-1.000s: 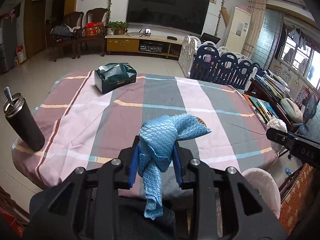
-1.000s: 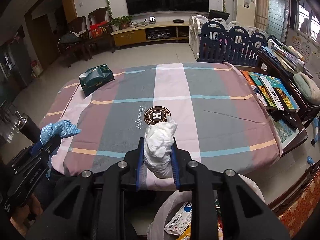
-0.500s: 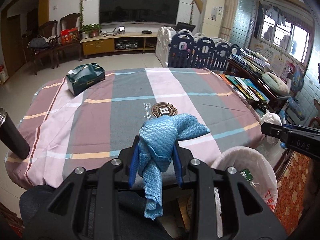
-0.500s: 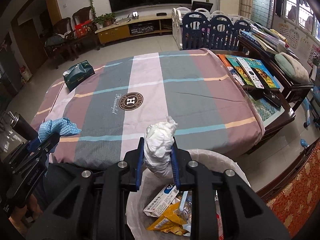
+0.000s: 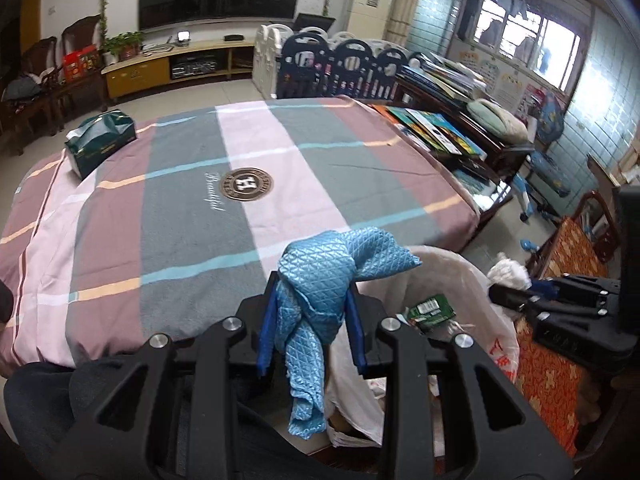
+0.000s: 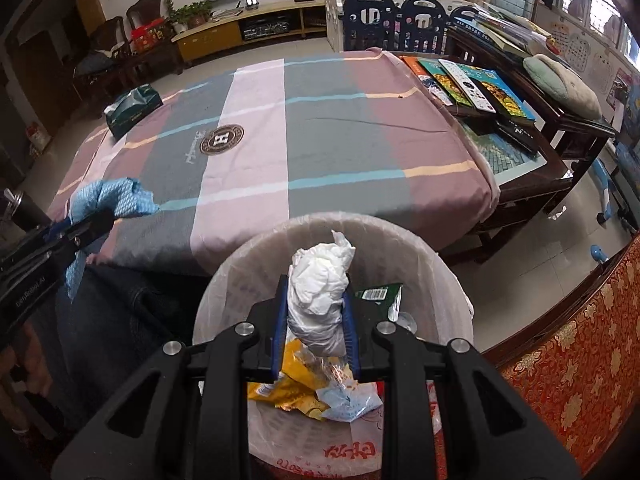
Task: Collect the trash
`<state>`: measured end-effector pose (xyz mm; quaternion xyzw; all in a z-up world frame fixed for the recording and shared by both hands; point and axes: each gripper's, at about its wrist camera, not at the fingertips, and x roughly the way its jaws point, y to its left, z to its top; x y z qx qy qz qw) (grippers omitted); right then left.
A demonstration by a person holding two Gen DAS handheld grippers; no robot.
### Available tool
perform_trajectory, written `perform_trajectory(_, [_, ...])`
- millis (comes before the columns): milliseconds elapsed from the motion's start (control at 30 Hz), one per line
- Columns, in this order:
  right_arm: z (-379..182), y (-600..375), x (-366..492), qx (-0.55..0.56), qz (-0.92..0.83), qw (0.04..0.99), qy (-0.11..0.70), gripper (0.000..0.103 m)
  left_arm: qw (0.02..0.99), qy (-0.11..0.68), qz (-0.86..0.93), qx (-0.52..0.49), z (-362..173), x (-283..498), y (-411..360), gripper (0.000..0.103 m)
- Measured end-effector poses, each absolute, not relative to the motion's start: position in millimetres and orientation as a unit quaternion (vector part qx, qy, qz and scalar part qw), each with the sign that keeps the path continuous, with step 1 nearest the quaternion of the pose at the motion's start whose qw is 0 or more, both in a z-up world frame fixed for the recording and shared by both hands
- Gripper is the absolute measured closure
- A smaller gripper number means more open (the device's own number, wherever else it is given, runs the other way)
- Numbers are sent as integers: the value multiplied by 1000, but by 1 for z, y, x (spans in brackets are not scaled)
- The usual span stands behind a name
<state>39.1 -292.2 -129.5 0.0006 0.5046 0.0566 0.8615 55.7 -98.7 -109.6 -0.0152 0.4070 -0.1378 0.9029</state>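
My right gripper [image 6: 316,300] hangs over a white-lined trash bin [image 6: 440,264] that stands beside the table. Its blue pads hold a crumpled white tissue wad [image 6: 320,280] while the jaws are opening. Wrappers and a yellow packet lie inside the bin. My left gripper [image 5: 312,300] is shut on a blue quilted cloth [image 5: 320,272] that droops between its fingers. It is at the near table edge, just left of the bin [image 5: 472,280]. The right gripper [image 5: 508,296] also shows at the right in the left wrist view.
The table wears a striped cloth [image 5: 240,200], and a green tissue box [image 5: 100,142] sits at its far left. A low side table with books [image 6: 480,88] stands to the right. A black flask [image 6: 20,208] is at the left edge. A red patterned seat [image 6: 580,340] flanks the bin.
Both grippers have swung from over the table towards its right near side. The bin has come under the right gripper, which has sunk. Each load has stayed in its gripper.
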Motion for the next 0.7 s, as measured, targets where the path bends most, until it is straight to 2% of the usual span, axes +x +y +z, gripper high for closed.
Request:
perform_trajectory(33, [-136,-294,37,-7,57,855,516,73,899,411,-150,-11,-110,53,-107,72])
perform_trajectory(100, [-143,-303,32,-5,47,851,523,56,894,417,-161,4,-112,50,-122,72])
perform_trajectory(167, [-139,-321,29,24,29,857,515,46,889,423,-176,22,-115,47,-138,72])
perform_trajectory(300, [-122,-362,28,104,-8,865,491,39,873,434,-217,46,-121,40,-171,71])
perform_trajectory(367, [-113,-377,26,132,-26,871,473,37,862,441,-243,59,-124,37,-185,66])
perform_trajectory(467, [-102,-390,19,152,-46,879,450,37,851,445,-268,78,-128,29,-201,40])
perform_trajectory(500, [-98,-391,17,154,-49,881,445,36,853,441,-265,88,-128,27,-204,28])
perform_trajectory(533, [-94,-391,15,155,-51,883,440,35,856,436,-262,95,-126,25,-203,22])
perform_trajectory(633, [-74,-381,7,148,-57,893,421,26,874,415,-227,107,-112,22,-194,14])
perform_trajectory(700, [-61,-366,0,132,-80,898,413,15,892,404,-168,114,-99,21,-179,12])
